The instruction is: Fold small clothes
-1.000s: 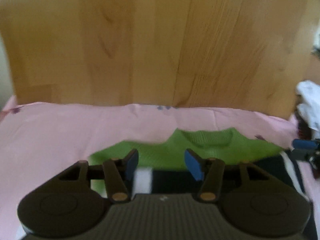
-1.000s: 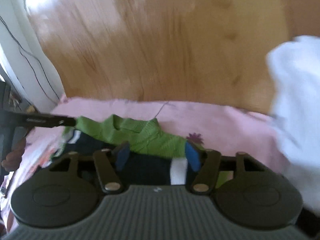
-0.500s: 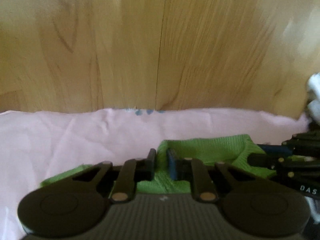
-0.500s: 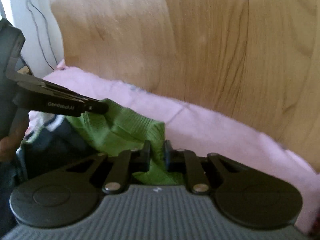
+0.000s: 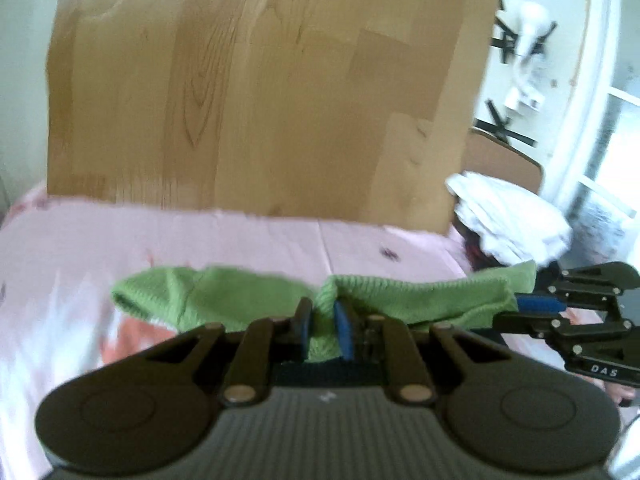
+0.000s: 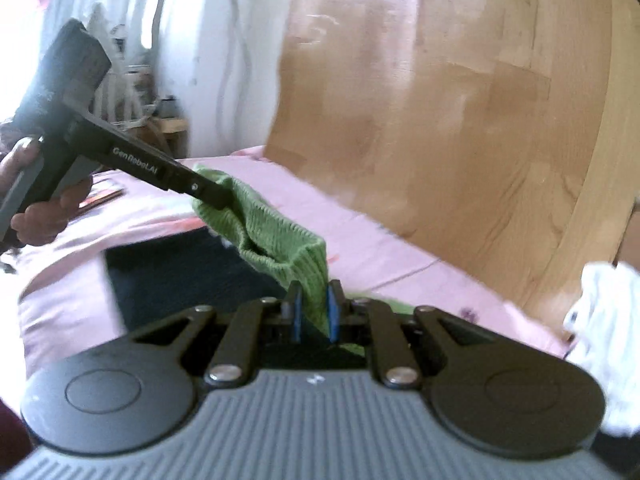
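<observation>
A small green knit sweater [image 5: 240,296] with a dark navy and white striped lower part hangs stretched between my two grippers above the pink bedsheet [image 5: 120,236]. My left gripper [image 5: 322,322] is shut on the green knit near one shoulder. My right gripper [image 6: 314,308] is shut on the green knit [image 6: 280,240] at the other shoulder. The right gripper also shows in the left wrist view [image 5: 520,312], and the left gripper in the right wrist view [image 6: 212,196]. The navy part [image 6: 180,276] lies below on the sheet.
A tall wooden headboard [image 5: 260,100] stands behind the bed. A pile of white clothes [image 5: 512,216] lies at the bed's right end and also shows in the right wrist view [image 6: 608,332]. A window and wall are further right.
Both grippers closed on the green sweater's shoulders and have lifted it off the sheet, so it now hangs stretched between them. Both views have tilted up and pulled back.
</observation>
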{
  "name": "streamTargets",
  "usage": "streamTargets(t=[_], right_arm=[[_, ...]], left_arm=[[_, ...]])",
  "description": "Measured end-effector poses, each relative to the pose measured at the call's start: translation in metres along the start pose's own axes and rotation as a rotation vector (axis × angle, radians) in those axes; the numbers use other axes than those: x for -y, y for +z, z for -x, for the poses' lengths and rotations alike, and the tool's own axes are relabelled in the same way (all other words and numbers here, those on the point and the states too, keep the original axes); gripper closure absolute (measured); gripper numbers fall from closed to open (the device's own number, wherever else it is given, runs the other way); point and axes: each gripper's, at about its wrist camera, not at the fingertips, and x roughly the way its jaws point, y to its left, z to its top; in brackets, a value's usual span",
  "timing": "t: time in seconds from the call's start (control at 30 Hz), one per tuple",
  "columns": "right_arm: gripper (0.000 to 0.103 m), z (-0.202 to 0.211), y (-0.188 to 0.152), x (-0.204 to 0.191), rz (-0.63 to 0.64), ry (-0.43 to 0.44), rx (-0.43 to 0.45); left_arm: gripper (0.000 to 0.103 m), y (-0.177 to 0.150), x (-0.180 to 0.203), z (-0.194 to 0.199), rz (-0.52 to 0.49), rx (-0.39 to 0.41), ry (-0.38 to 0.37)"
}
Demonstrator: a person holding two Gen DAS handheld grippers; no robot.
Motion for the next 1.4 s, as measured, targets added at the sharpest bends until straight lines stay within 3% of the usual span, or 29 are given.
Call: streamTargets(t=[0.27,0.37,0.47,0.57,0.63,0.7,0.8,0.83,0.9,0.93,0.97,1.0,1.07,1.1,1.17,1.27,1.3,1.37,1.4], right_arm=[[0.087,0.023,-0.057,-0.041,-0.161,-0.029,-0.017],[0.080,0.013,-0.066,-0.045,-0.182,-0.013,-0.105],[0.075,0.023,-0.066,-0.043,-0.185,0.030,-0.158],[0.066,0.056,-0.056,-0.023,-0.249,0.055,-0.060],[0.052,0.077,-0.050,0.004,-0.360,-0.005,0.038],[0.042,0.086,-0.048,0.037,-0.495,-0.107,0.110],[0.040,0.073,-0.057,0.078,-0.636,-0.223,0.107],[0.038,0.062,-0.062,0.088,-0.685,-0.247,0.072],[0.052,0.042,-0.072,0.099,-0.777,-0.204,0.006],[0.090,0.032,-0.073,0.097,-0.793,-0.156,-0.015],[0.092,0.029,-0.071,0.091,-0.775,-0.138,-0.034],[0.092,0.035,-0.068,0.083,-0.732,-0.167,-0.021],[0.093,0.056,-0.060,0.070,-0.670,-0.195,0.041],[0.093,0.066,-0.060,0.067,-0.674,-0.210,0.062],[0.093,0.074,-0.071,0.065,-0.707,-0.243,0.058],[0.089,0.048,-0.104,0.068,-0.739,-0.275,-0.079],[0.085,0.048,-0.106,0.064,-0.741,-0.288,-0.040],[0.069,0.056,-0.093,0.065,-0.718,-0.314,-0.022],[0.066,0.058,-0.088,0.061,-0.701,-0.328,0.018]], left_arm=[[0.088,-0.076,0.000,0.015,0.090,-0.068,-0.018],[0.083,-0.087,-0.001,0.013,0.076,-0.097,0.010],[0.073,-0.091,0.001,0.031,0.028,-0.077,-0.014],[0.047,-0.084,-0.011,0.063,0.020,0.032,-0.015],[0.042,-0.073,-0.029,0.077,0.072,0.098,0.029],[0.037,-0.057,-0.051,0.076,0.145,0.121,0.086],[0.026,-0.041,-0.083,0.046,0.281,0.077,0.063],[0.026,-0.038,-0.092,0.033,0.330,0.046,0.040],[0.033,-0.039,-0.107,0.009,0.419,-0.012,-0.020],[0.041,-0.040,-0.110,-0.001,0.445,-0.036,-0.028],[0.074,-0.042,-0.109,-0.006,0.446,-0.055,-0.021],[0.087,-0.042,-0.106,-0.010,0.436,-0.084,-0.016],[0.089,-0.045,-0.100,-0.001,0.409,-0.072,-0.002],[0.098,-0.047,-0.098,0.005,0.384,-0.062,0.013],[0.098,-0.050,-0.098,0.013,0.346,-0.071,0.077],[0.095,-0.055,-0.104,0.000,0.353,-0.124,0.082],[0.094,-0.056,-0.103,-0.005,0.342,-0.137,0.094],[0.091,-0.052,-0.096,-0.002,0.306,-0.138,0.122],[0.085,-0.049,-0.093,0.004,0.285,-0.127,0.141]])
